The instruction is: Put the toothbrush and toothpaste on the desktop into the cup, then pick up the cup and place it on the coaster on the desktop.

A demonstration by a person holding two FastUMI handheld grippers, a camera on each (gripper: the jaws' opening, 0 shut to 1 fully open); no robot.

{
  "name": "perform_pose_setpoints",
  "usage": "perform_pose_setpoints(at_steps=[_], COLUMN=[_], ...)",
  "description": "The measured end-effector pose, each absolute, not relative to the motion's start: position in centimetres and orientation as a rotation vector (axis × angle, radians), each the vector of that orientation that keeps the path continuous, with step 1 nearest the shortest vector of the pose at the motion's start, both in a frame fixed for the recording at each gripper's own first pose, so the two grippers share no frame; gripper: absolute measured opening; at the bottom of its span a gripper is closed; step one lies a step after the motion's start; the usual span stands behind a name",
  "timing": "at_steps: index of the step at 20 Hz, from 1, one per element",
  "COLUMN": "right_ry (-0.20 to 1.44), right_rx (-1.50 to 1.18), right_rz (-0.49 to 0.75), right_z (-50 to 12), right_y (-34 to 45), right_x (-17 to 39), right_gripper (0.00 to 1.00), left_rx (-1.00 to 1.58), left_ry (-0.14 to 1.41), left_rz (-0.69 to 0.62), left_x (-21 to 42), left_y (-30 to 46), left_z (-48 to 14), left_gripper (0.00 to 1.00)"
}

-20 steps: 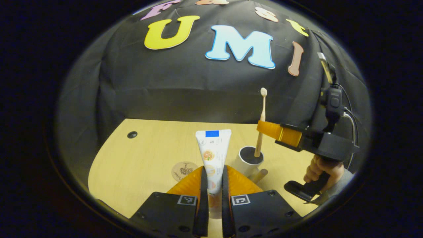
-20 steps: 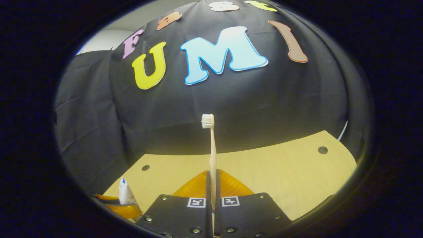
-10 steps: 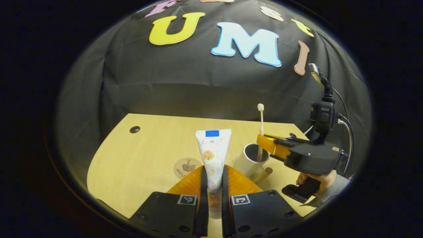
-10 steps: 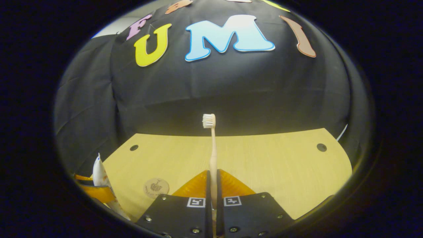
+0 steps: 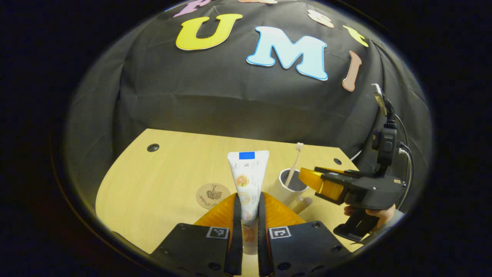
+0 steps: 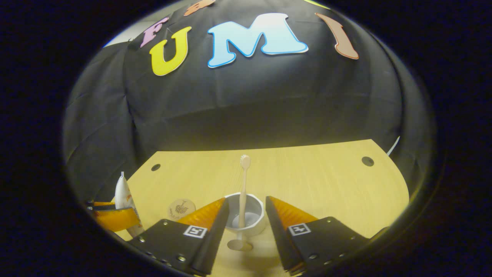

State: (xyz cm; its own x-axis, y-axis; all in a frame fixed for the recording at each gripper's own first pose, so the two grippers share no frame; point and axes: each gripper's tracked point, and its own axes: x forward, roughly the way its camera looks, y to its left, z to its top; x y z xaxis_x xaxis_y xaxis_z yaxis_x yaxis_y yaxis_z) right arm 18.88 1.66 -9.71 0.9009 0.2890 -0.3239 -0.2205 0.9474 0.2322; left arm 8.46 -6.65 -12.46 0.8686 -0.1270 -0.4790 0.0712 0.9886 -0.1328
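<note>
The desktop (image 6: 315,184) is pale wood-grain laminate, smooth and matt. The cup (image 6: 256,227) looks like glossy white plastic or ceramic, the toothpaste (image 5: 246,181) tube smooth plastic, and the coaster (image 5: 210,195) matt, wood-like.

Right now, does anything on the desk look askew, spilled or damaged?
Nothing stands out. The toothbrush leans in the white cup, brush head up, as expected once released; the right gripper has open jaws. The left gripper holds the toothpaste tube. The coaster lies flat.
</note>
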Motion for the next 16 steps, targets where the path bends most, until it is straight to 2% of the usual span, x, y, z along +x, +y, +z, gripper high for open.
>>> perform_pose_setpoints(at_steps=[1, 2, 3, 8, 16], right_ry=[0.362, 0.357, 0.35, 0.328, 0.359], right_rx=[0.187, 0.182, 0.173, 0.157, 0.179], right_rz=[0.245, 0.231, 0.212, 0.163, 0.115], right_z=[-9.8, -9.7, -9.5, -8.2, -8.6], right_y=[1.0, 0.3, -0.4, -3.4, -6.6], right_x=[18.5, 18.2, 17.7, 15.6, 12.0], right_gripper=[0.68, 0.83, 0.87, 0.87, 0.87], left_rx=[-0.113, -0.116, -0.118, -0.093, -0.127], left_ry=[0.499, 0.489, 0.477, 0.385, 0.134], left_rz=[-0.11, -0.118, -0.124, -0.169, -0.279], left_x=[8.6, 8.8, 9.0, 10.9, 15.9], left_y=[-6.9, -7.1, -7.4, -8.8, -13.0], left_z=[-12.3, -12.0, -11.8, -10.0, -5.6], left_gripper=[0.23, 0.23, 0.23, 0.23, 0.23])
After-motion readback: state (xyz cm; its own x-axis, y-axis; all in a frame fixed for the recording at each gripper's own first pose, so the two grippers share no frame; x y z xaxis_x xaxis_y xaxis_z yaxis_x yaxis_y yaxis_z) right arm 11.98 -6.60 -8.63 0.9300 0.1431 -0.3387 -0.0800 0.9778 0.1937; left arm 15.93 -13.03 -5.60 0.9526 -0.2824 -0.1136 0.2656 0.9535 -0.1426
